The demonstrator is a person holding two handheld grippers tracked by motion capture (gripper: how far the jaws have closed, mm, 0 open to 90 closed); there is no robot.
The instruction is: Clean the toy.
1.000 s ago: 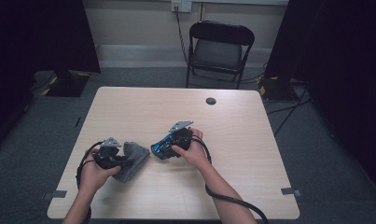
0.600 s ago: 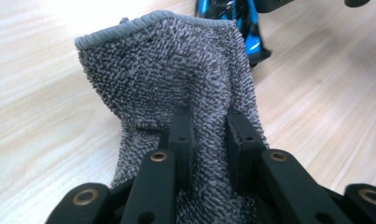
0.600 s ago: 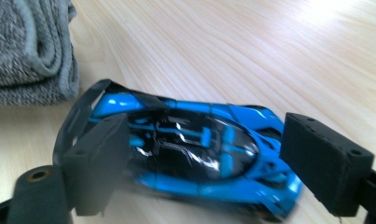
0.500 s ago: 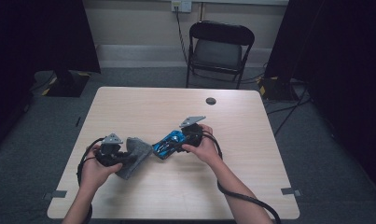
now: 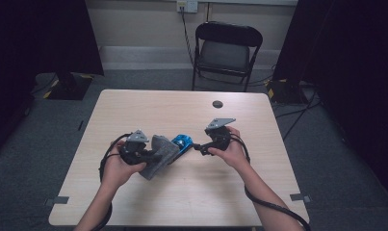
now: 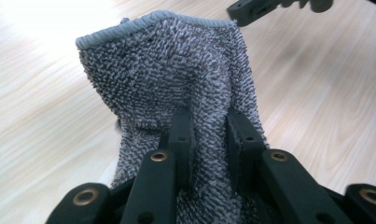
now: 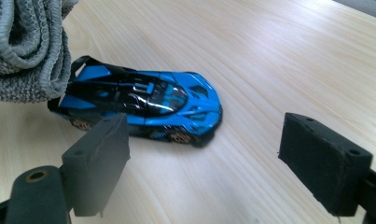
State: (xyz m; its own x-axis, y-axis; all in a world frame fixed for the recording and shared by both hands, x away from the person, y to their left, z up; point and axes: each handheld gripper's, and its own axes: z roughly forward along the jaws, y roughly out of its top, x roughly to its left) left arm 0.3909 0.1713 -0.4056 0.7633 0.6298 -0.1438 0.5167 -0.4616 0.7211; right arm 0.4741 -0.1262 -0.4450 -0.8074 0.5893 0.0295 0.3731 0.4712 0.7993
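Grey towel pinched in left tool, right tool wide, empty, near blue car

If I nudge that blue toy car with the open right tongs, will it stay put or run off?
The blue toy car sits on its wheels on smooth wood, so a push along its length will probably roll it. It looks small and glossy, so likely light, and it may slip between the pads. The grey cloth at its tail might stop it.
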